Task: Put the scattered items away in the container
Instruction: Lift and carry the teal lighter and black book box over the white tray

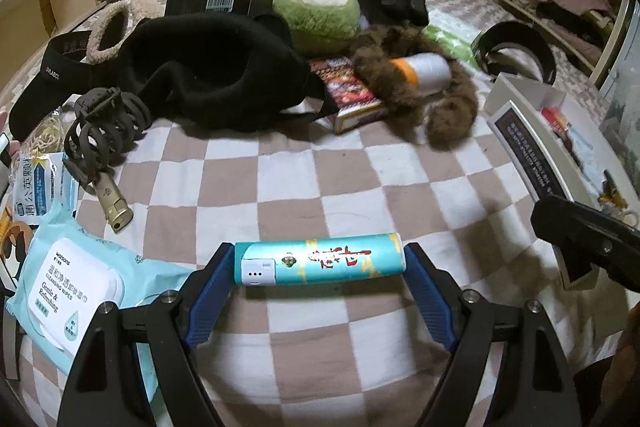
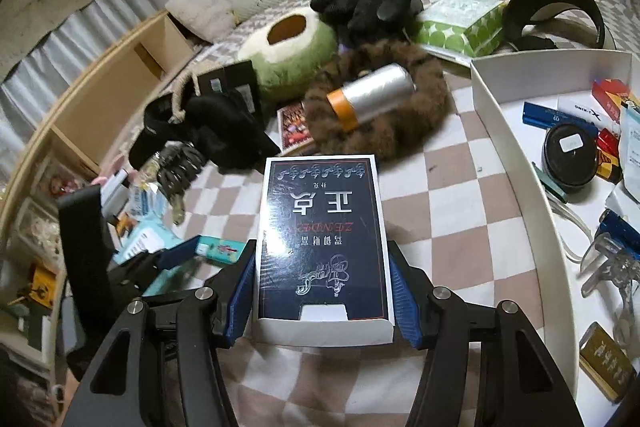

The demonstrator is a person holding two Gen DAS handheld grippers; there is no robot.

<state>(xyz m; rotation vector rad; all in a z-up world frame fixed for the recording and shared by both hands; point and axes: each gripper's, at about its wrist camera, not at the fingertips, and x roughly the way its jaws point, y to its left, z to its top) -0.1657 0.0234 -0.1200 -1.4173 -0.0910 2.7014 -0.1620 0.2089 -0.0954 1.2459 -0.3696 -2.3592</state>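
Left hand-held gripper (image 1: 320,263) has its blue pads on the two ends of a teal tube (image 1: 320,264), jaws about mid-width, the tube lying crosswise with its long axis running nine to three o'clock, white cap end at nine, red characters along its side that I can't read cleanly. It sits just over the checked bedspread (image 1: 340,183). At eight o'clock from it lies a pale blue wipes pack (image 1: 76,291), and that label reads "watsons", "CLEANSING WIPES", "Gentle & Refreshing". Up at ten o'clock, a black visor (image 1: 52,67) with lettering too small to make out, and a dark claw hair clip (image 1: 104,123) beside it. Over on the right wrist view, the right hand-held gripper (image 2: 322,291) is clamped on the long sides of a dark boxed card pack (image 2: 322,235), jaws roughly half spread, the box's long axis pointing twelve to six o'clock away from the camera, print upside down: large characters "正点" and red "ZENDE" beneath. At three o'clock stands the white container (image 2: 516,131), a shallow open box, already carrying a round black tin (image 2: 570,163), a blue box (image 2: 540,117), red packets, a gold box (image 2: 606,359) and clear plastic pieces. Straight ahead at twelve, a silver roll with an orange end (image 2: 372,95) rests on a brown furry piece (image 2: 400,131).
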